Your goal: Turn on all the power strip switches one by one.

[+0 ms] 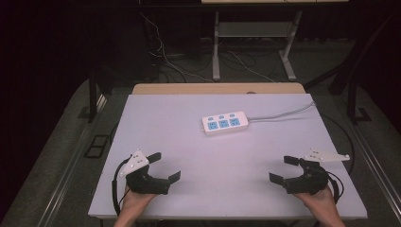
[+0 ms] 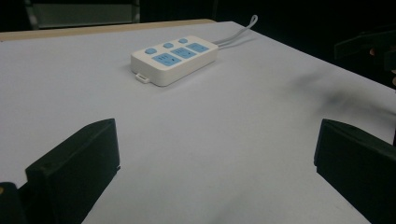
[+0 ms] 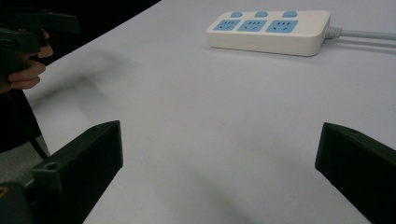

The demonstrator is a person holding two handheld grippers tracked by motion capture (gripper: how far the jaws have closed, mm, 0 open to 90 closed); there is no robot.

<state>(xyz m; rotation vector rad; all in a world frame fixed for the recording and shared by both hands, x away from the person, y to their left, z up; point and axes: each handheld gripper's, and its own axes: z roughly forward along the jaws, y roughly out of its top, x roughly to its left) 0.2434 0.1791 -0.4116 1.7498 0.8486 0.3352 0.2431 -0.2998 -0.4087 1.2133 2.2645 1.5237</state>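
Observation:
A white power strip with blue sockets and blue switches lies flat near the middle of the white table, its grey cord running off to the right. My left gripper rests near the front left of the table, open, nothing between its jaws. Near the front right, my right gripper stands open and empty too. The left gripper view has the strip ahead, far beyond the wide-set jaws. In the right gripper view the strip lies ahead toward the upper right.
A wooden strip borders the table's far edge. Beyond it stand desk legs and loose cables on the dark floor. The other hand and its gripper appear at the left of the right gripper view.

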